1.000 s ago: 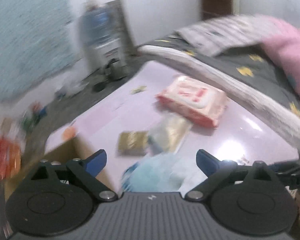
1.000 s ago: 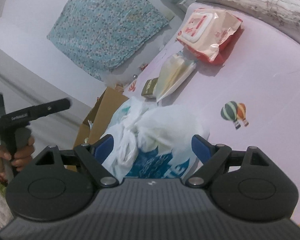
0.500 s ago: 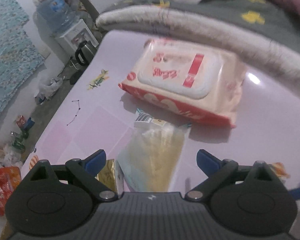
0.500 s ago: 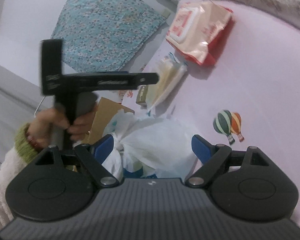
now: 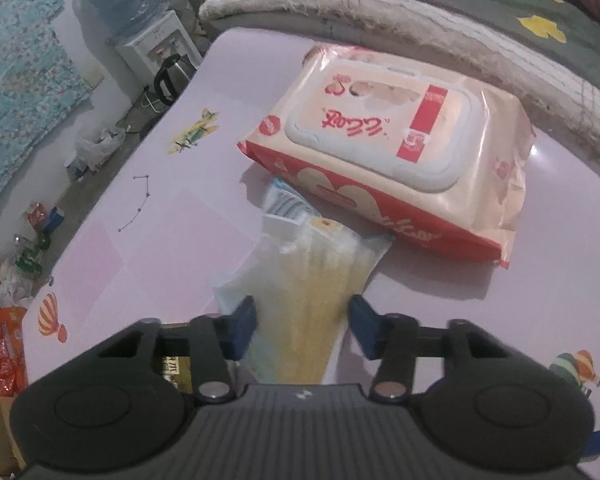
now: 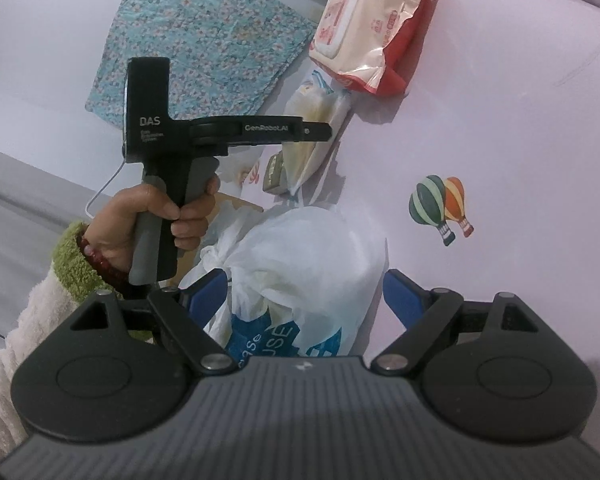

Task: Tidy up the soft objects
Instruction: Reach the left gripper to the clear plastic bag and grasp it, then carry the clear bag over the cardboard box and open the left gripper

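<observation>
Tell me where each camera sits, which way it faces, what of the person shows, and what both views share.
Left wrist: on the left gripper, looking steeply down at the yellow packet between its just-closing jaws; no body shows.
Right wrist: on the right gripper, facing across the pink mat over a white plastic bag; the left hand and sleeve show.
Shared: wet wipes pack, yellow packet, mat.

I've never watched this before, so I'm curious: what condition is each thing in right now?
Left gripper: jaws just closed onto the yellow packet.
Yellow packet: flat on the table, gripped.
Wipes pack: lying flat, lid shut.
White plastic bag: knotted, between open jaws.
Right gripper: open.
</observation>
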A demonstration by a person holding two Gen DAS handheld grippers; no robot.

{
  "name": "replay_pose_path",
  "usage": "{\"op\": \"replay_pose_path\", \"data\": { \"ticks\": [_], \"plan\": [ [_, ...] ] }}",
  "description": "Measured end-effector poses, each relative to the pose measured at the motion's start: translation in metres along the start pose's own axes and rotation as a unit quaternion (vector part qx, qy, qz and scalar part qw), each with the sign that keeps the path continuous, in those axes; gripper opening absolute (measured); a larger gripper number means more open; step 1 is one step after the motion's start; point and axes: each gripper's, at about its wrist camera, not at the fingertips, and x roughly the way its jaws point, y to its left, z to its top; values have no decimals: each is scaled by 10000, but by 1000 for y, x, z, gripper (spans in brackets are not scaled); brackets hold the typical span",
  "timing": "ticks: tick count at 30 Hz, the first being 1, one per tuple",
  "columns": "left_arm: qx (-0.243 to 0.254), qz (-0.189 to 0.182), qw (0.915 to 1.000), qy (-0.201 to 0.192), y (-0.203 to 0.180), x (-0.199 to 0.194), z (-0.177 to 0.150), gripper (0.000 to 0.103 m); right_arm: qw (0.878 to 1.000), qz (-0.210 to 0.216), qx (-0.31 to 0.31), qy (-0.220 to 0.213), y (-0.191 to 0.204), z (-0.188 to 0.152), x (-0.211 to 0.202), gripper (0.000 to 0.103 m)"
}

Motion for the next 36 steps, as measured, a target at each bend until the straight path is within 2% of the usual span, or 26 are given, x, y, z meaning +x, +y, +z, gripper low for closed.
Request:
{"op": "replay_pose_path", "data": {
  "ticks": [4,9,16,21,24,27,31,33,36],
  "plan": [
    [-196,-106,9998,-20,0,-6,-1,41,10000,-12,20,-30,-3,1,-3,85],
    [-336,-88,9992,-199,2,-28,-4,39,10000,-21,18,-55,-2,0,-8,85],
    [-488,-199,9958,-752,6,-89,-13,39,9999,4,-112,-112,10,-4,-16,85],
    [-797,-351,9878,-1292,17,-150,-31,39,9996,36,-252,-154,24,-10,-25,85],
    [-1026,-360,9796,-1688,30,-199,-52,39,9991,86,-379,-183,35,-16,-34,85],
    [-1205,-215,9700,-2101,46,-252,-82,39,9983,190,-517,-205,46,-22,-41,85],
    [-1526,37,9560,-2507,67,-314,-139,39,9975,304,-628,-57,60,-30,-37,85],
    [-1700,203,9506,-2590,75,-335,-174,39,9972,303,-685,90,66,-35,-31,85],
    [-1948,442,9489,-2442,84,-344,-223,39,9960,296,-792,278,77,-43,-24,85]
  ]
}}
